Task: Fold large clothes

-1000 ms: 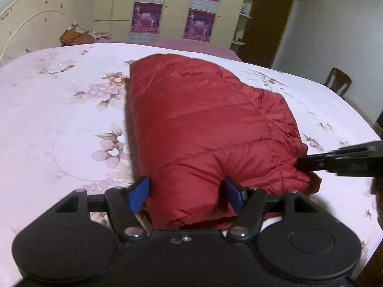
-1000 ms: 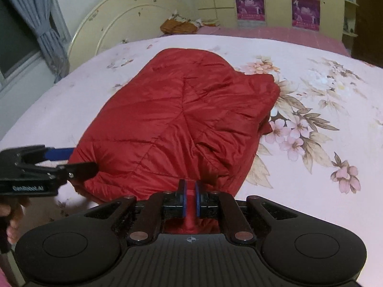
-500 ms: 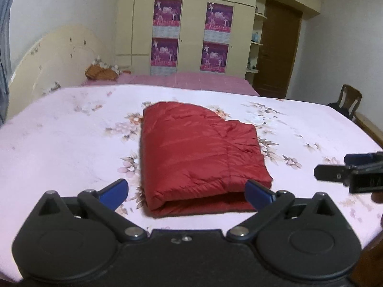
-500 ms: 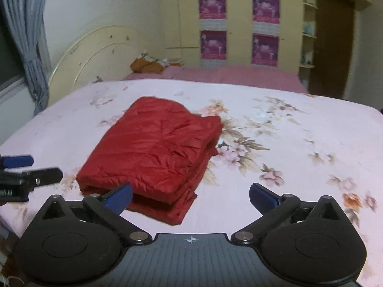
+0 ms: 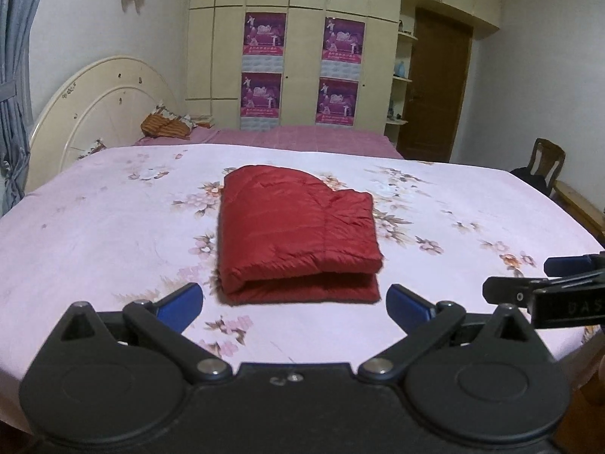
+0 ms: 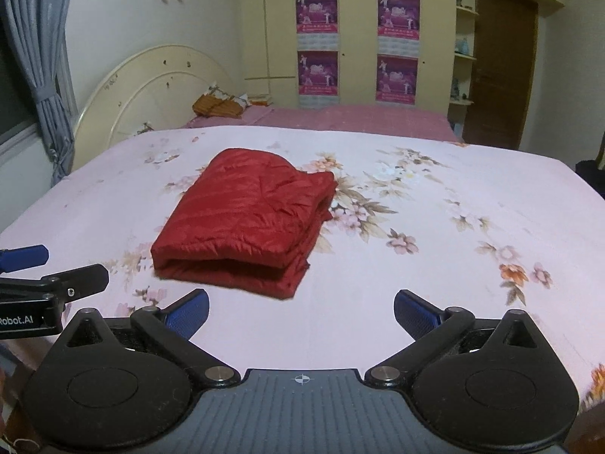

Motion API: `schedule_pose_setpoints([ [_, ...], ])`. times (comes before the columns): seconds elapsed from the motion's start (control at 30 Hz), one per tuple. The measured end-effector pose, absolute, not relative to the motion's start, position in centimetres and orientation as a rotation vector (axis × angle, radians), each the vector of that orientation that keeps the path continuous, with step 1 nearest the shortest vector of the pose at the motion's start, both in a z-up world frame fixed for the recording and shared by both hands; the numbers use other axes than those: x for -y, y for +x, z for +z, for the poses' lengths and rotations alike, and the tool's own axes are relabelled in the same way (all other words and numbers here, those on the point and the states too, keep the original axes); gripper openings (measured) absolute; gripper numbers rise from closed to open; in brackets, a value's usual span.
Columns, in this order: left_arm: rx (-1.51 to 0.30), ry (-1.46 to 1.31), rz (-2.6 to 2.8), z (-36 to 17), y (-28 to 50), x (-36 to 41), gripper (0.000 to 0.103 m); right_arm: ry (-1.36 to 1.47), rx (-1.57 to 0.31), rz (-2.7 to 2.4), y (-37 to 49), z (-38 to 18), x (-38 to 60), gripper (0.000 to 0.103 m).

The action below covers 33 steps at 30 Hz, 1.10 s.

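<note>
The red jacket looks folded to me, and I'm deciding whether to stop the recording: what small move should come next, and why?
Probably just keep both tools back and end here. The red jacket lies doubled over in a compact bundle on the floral bedsheet. The left tool and right tool are open, empty and short of it. At most, nudge the uneven right edge straight.

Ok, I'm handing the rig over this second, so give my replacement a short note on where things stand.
Left gripper: open, empty, short of the jacket's near edge.
Right gripper: open, empty, likewise off the cloth.
Red padded jacket: lies folded in a compact bundle on the floral bed sheet, fold edge facing the grippers.
Done: the fold looks complete.
Left: probably nothing beyond squaring the uneven far right corner, if wanted.
</note>
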<state>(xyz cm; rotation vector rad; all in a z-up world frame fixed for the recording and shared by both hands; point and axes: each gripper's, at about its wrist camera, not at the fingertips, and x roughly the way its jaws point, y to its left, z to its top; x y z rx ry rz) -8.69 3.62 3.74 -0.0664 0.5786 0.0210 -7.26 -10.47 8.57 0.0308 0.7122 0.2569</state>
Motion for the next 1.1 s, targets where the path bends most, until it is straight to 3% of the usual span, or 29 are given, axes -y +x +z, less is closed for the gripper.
schedule_pose_setpoints([
  [1.1,-0.537,-0.045,-0.008,4.6,-11.3,-0.4,0.103,0.08,-0.683,0.234,-11.8,10.7,13.8,0.103],
])
